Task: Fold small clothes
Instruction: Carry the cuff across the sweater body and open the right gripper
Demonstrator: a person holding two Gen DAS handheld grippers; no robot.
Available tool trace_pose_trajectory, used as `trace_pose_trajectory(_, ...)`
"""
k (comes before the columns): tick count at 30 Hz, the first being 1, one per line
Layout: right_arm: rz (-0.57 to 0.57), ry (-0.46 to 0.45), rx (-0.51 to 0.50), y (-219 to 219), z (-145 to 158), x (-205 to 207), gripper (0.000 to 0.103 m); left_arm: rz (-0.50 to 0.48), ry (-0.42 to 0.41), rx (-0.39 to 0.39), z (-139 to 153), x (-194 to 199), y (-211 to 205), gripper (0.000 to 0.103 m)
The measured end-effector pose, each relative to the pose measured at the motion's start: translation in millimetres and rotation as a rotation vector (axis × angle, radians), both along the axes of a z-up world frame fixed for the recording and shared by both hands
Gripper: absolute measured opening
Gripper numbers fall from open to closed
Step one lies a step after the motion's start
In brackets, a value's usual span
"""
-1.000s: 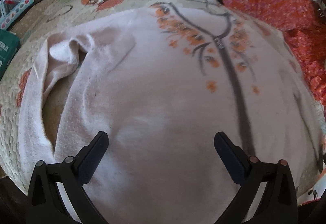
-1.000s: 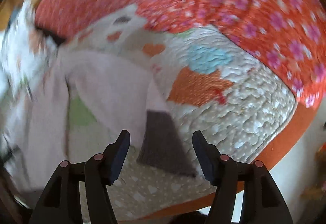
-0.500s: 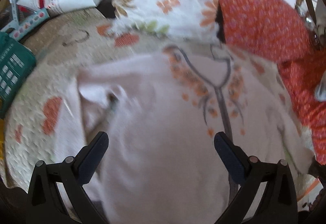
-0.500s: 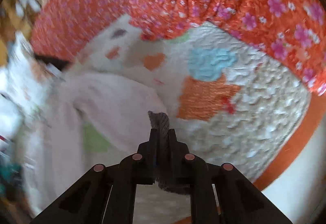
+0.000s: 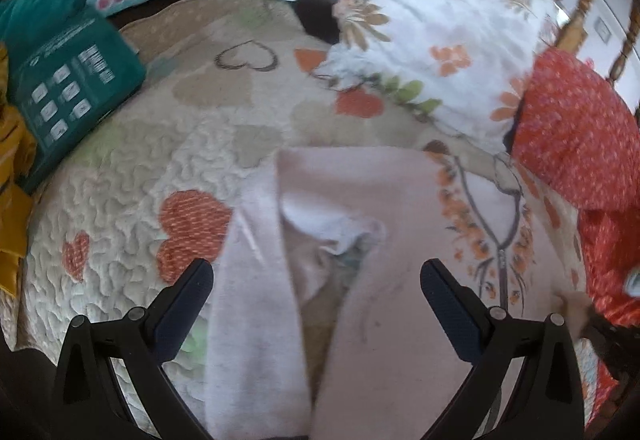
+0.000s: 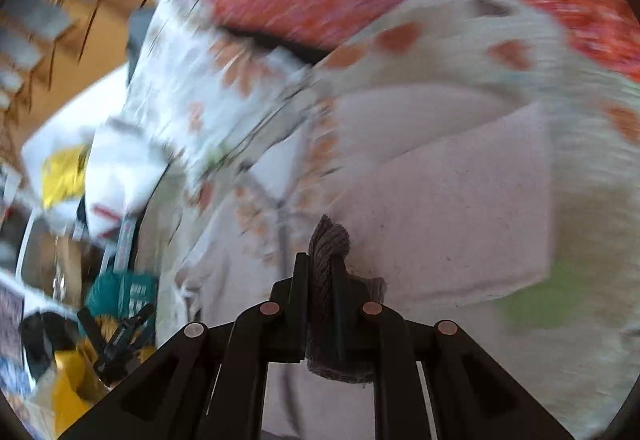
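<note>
Your right hand-held gripper (image 6: 320,276) is pinching the grey ribbed cuff (image 6: 329,240) of the pale pink garment (image 5: 384,320), its jaws pressed together on the knit. The sleeve (image 6: 460,208) attached to that cuff is lying across the garment toward two o'clock in the right wrist view. Your left hand-held gripper (image 5: 316,284) is hovering with jaws spread wide and nothing between them, above the garment's other sleeve (image 5: 256,304). The garment is lying on the quilted bedspread (image 5: 132,200), its zip and orange flower print (image 5: 500,240) at three o'clock. A floral pillow (image 5: 436,40) is sitting at one o'clock, a teal box (image 5: 68,80) at ten.
</note>
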State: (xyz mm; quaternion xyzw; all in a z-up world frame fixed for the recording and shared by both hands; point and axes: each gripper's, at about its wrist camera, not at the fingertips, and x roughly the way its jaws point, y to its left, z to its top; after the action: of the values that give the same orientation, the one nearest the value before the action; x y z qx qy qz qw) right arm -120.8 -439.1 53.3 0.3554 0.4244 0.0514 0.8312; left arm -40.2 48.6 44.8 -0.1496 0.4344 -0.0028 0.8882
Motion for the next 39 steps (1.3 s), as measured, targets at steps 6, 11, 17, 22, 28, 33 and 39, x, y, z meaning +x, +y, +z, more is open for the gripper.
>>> trace_pose_trajectory(6,0.182,0.064,-0.035,108.3,-22.7,92.3,0.011,0.056,0.010,-0.071,-2.2,0.6,27.1,0.103)
trace_pose_trajectory(11,0.263,0.142,-0.078,169.8,-54.6,142.7,0.011,0.056,-0.002,-0.042,2.5,1.1,28.2,0.103)
trace_pose_trajectory(17,0.275,0.222,-0.085,194.3,-87.2,163.8,0.025,0.094,-0.013,-0.029,7.7,2.0,41.7,0.103)
trace_pose_trajectory(22,0.354,0.176,-0.066,213.9,-79.8,163.8,0.050,0.152,-0.004,-0.060,7.3,2.5,62.6,0.103)
trace_pose_trajectory(28,0.467,0.120,-0.077,236.6,-56.9,152.1,0.050,0.231,-0.004,-0.090,7.5,-1.9,90.4,0.103)
trace_pose_trajectory(33,0.641,0.098,-0.101,278.1,-52.1,123.2,0.050,0.325,-0.024,-0.036,13.2,-9.0,112.6,0.103)
trace_pose_trajectory(39,0.821,0.062,-0.148,336.8,-60.8,81.7,0.050,0.374,-0.028,-0.014,13.3,-14.3,126.9,0.103)
